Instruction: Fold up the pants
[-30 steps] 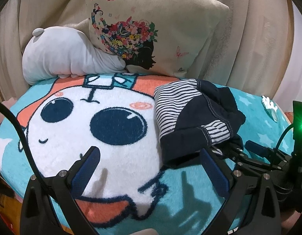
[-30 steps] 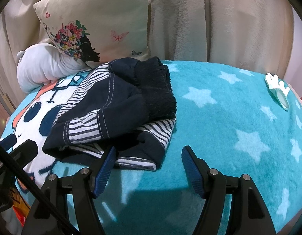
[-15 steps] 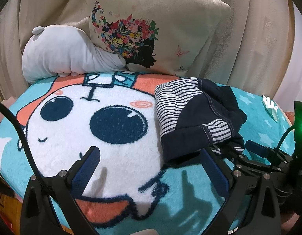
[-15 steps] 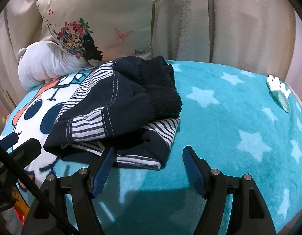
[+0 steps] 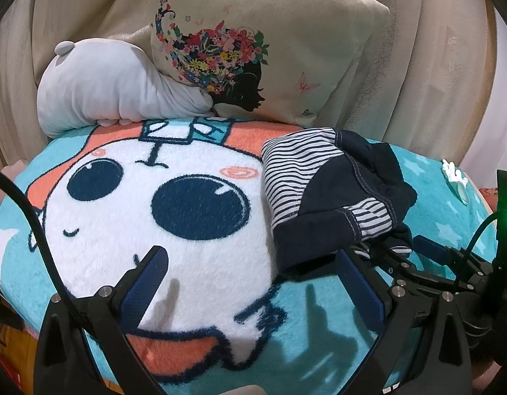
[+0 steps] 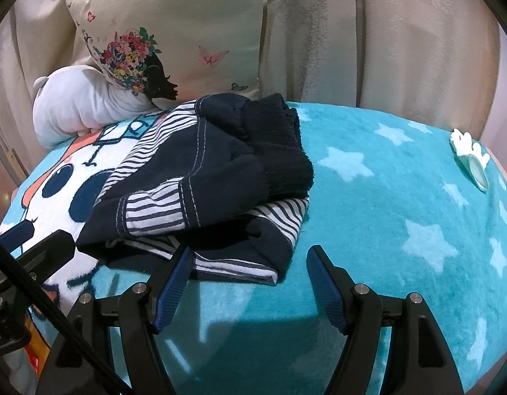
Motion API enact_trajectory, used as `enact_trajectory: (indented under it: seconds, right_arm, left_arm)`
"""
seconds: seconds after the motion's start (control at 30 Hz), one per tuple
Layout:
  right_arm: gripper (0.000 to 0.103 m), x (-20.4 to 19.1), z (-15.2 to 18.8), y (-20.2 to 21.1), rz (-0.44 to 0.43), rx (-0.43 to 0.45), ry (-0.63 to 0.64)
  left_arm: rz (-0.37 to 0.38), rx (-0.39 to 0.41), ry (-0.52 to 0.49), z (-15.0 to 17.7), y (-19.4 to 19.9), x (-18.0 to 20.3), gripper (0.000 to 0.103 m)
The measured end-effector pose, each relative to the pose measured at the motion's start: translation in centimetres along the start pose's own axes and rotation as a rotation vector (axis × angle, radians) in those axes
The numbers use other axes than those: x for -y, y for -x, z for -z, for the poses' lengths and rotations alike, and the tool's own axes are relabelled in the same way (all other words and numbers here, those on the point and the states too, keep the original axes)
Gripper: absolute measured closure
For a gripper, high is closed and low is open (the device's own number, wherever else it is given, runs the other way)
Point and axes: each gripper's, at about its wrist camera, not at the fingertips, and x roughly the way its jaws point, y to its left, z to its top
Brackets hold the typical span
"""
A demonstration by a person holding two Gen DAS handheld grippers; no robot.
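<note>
Left gripper (image 5: pixel 250 283) — fingers spread wide, nothing held; it is poised low over the blanket's (image 5: pixel 319 329) near edge, just left of the garment. Pants (image 6: pixel 204 177) — navy with striped lining, bunched in a loose, uneven heap mid-blanket, not laid flat. Right gripper (image 6: pixel 248 283) — fingers spread, empty, set at the heap's near hem, judged placed for a pinch there. Pillow (image 6: pixel 174 33) is propped at the far edge.

teal cartoon blanket (image 6: pixel 385 230) carries bunched pants (image 6: pixel 214 177), pillows (image 5: pixel 98 92).
</note>
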Motion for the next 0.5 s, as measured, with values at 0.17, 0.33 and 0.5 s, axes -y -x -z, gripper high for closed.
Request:
enact_trajectory:
  seconds: [0.17,0.33,0.5]
  right_arm:
    - [0.027,-0.06,0.02,0.01,0.001,0.0,0.0]
    - [0.027,-0.1,0.04,-0.04,0.0,-0.001,0.003]
    - [0.026,-0.21,0.08,-0.11,0.002,-0.003,0.007]
  left_arm:
    - [0.0,-0.005,0.002,-0.04,-0.12,-0.16,0.002]
    - [0.0,-0.009,0.005,-0.07,-0.19,-0.18,0.002]
    - [0.001,-0.01,0.006,-0.03,-0.18,-0.22,0.002]
